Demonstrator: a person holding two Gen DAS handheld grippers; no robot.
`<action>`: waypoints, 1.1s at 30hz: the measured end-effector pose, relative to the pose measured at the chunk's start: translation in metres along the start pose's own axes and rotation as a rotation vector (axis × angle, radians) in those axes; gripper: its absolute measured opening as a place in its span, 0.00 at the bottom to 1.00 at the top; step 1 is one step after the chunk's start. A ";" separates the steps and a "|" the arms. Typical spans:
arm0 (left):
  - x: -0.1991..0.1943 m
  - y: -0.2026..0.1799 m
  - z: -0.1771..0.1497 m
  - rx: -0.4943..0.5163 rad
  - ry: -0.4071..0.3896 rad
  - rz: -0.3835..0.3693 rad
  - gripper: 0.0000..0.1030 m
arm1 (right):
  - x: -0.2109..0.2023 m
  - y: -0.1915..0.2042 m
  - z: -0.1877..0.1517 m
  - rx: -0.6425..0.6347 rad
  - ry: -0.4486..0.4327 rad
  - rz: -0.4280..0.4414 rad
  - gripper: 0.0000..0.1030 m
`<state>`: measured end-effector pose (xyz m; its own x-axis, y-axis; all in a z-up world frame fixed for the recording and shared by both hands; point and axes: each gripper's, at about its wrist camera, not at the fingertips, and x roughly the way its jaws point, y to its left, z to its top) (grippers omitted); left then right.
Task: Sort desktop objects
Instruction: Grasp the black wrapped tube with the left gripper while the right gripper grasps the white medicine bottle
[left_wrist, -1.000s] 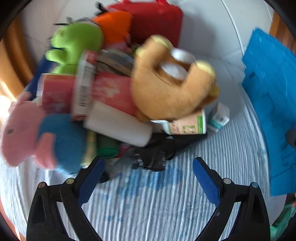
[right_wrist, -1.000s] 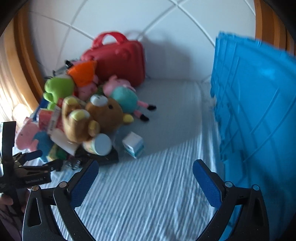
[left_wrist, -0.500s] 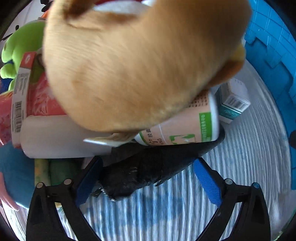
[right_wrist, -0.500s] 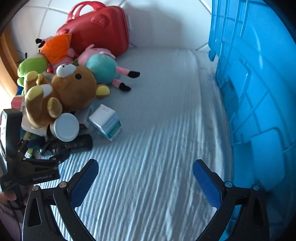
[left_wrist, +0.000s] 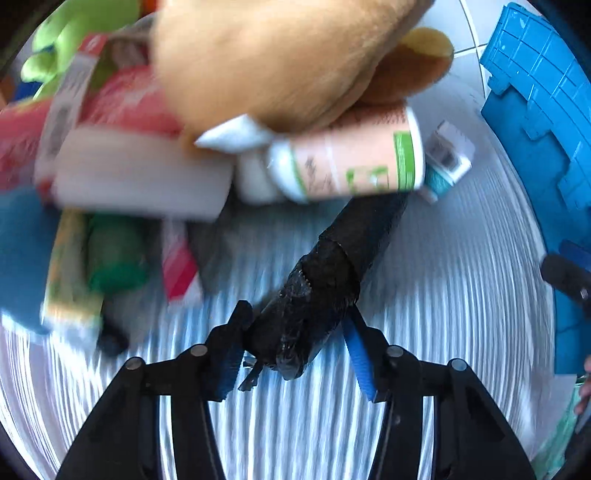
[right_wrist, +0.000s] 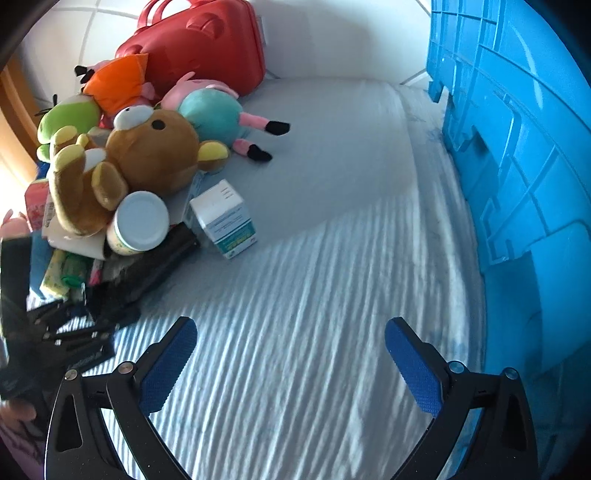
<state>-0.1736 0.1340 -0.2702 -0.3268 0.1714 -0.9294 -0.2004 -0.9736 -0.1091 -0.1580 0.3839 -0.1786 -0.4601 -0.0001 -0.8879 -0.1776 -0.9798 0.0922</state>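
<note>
Closing around the near end of a black cylinder (left_wrist: 325, 280), the left gripper (left_wrist: 295, 350) sits low centre of its frame; the cylinder slants up-right beneath a pink-labelled bottle (left_wrist: 354, 158). Lower in its own view, the right gripper (right_wrist: 291, 362) gapes empty over striped cloth (right_wrist: 314, 295).

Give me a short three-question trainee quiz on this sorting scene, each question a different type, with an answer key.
1. True or false: the right claw is holding a plush toy.
2. Multiple choice: what lies between the fingers of the left claw? A) the black cylinder B) a green frog plush C) a red case
3. Fill in: the brown bear plush rests partly on a white-lidded ____.

Key: 1 false, it is open and empty over the striped cloth; 2 A; 3 bottle.
</note>
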 end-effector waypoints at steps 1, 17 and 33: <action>-0.002 0.002 -0.008 -0.005 0.009 0.000 0.48 | 0.000 0.002 -0.002 -0.004 0.003 0.005 1.00; -0.023 -0.014 -0.016 0.061 0.012 0.025 0.64 | 0.012 0.011 -0.010 -0.036 0.043 0.030 1.00; 0.006 0.049 -0.011 -0.220 0.014 0.071 0.34 | 0.040 0.073 0.032 -0.208 0.027 0.206 1.00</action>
<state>-0.1756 0.0859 -0.2849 -0.3194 0.1010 -0.9422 0.0295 -0.9928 -0.1164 -0.2176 0.3188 -0.1928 -0.4439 -0.2055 -0.8722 0.1005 -0.9786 0.1794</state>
